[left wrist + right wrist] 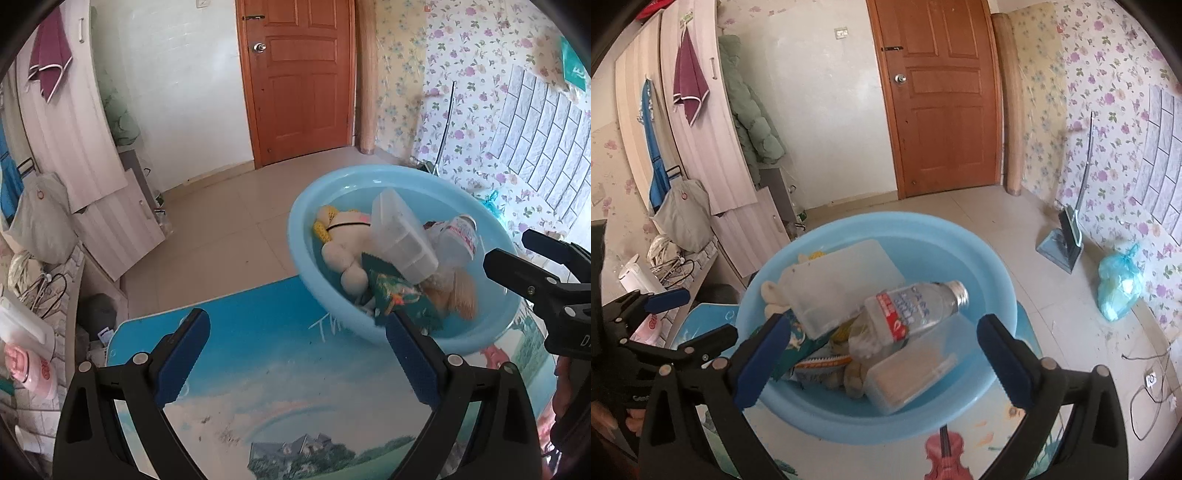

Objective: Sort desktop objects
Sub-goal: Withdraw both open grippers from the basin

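We hold our left gripper (295, 332) and right gripper (882, 336) empty, fingers apart, over the table (258, 387); the blue basin (990, 251) there holds a bottle (916, 310), boxes and toys.

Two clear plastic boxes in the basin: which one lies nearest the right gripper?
The lower clear box, under the bottle; the other box sits farther back.
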{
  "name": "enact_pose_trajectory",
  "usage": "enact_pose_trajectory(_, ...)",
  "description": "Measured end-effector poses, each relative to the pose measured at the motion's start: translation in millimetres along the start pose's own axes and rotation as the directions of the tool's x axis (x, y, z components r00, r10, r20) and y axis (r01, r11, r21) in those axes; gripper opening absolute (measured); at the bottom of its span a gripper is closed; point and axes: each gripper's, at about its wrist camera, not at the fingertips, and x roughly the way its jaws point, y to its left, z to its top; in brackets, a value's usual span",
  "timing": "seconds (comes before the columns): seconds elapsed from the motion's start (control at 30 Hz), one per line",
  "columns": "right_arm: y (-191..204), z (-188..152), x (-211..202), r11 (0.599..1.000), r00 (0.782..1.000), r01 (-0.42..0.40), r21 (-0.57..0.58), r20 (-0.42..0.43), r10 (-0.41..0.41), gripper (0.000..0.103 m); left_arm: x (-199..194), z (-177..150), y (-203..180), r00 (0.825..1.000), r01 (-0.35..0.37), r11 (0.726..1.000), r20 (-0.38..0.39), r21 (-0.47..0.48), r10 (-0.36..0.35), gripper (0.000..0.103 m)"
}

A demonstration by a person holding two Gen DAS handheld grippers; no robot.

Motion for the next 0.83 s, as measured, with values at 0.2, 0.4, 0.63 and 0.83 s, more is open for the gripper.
enact_pose_trajectory(0.2,11.7,-5.3,-9.9,1.000,1.000,0.018,-0.011,-0.016,-0.019,0.103,-12.9,-7.1,9.5,1.000,-0.010,1.000,0.007,-0.023,0.010,0.096)
enact_pose_trajectory(0.4,25.7,-8.7,-21.2,0.999,1.000,0.025,-0.025,-0.014,-0.025,0.103,-16.7,-14.4,21.0,1.000,-0.010,0.997,-0.014,-0.073,0.009,0.096)
enact_pose_trajectory(0.63,33.4,-13.9,-25.7,1.000,0.999,0.010,-0.024,-0.031,-0.011,0.103,-16.5,-22.3,34.3,1.000,0.002,0.994,-0.019,-0.111,-0.004,0.096)
enact_pose_trajectory(0.83,39.5,-15.8,-23.9,0.999,0.999,0.015,-0.039,-0.041,-0.017,0.103,-10.2,-26.5,34.6,0.999,-0.010,0.995,-0.034,-0.102,0.006,0.096)
